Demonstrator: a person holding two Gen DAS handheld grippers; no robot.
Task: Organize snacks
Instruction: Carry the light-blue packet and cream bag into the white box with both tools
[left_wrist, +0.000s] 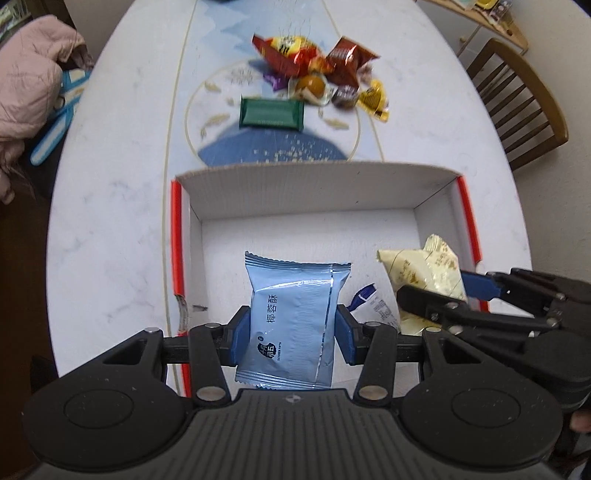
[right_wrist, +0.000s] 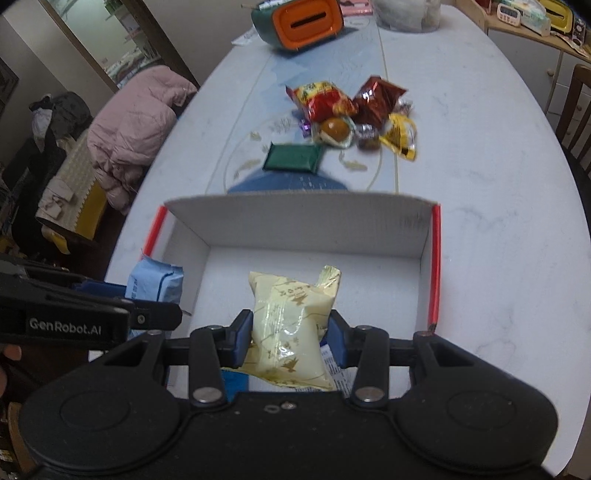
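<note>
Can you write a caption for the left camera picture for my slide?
Left gripper lowers a blue snack packet into the white box.

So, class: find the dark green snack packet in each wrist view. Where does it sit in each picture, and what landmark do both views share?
Left wrist view: the dark green packet lies upper centre on the table, beyond the box, nearest of the snack pile.
Right wrist view: the dark green packet lies upper centre, just beyond the box's far wall.
Shared landmark: the white cardboard box with red edges, directly below the packet in both.
</note>
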